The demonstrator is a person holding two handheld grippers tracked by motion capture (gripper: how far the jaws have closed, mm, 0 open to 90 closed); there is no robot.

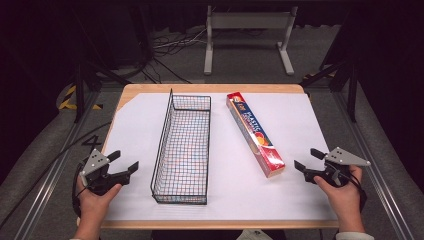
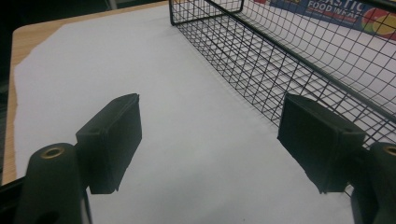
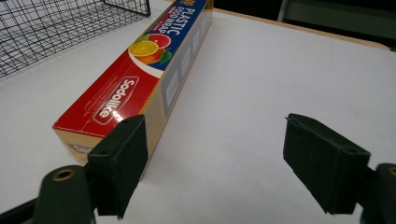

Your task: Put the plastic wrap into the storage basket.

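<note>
From the high view I am seeing the whole layout: a wooden surface covered by a white sheet, a long black wire basket lying left of centre, and a long narrow box of plastic wrap lying at a slant just right of it, apart from the basket. My left tongs are hovering near the basket's near left corner and my right tongs are sitting just beside the box's near end; both are released, jaws spread, gripping nothing.

The left gripper view is giving me what the high view cannot: the left tongs are framing bare sheet, with the basket's fine square mesh running right alongside one jaw, and the box's blue lettering showing through the wires. The pads are looking matte, blocky and rubbery.

The right gripper view is showing the right tongs open over the sheet, one jaw overlapping the box's near end. The cardboard is glossy red and blue, printed with citrus fruit. The basket is showing at the upper left.
</note>
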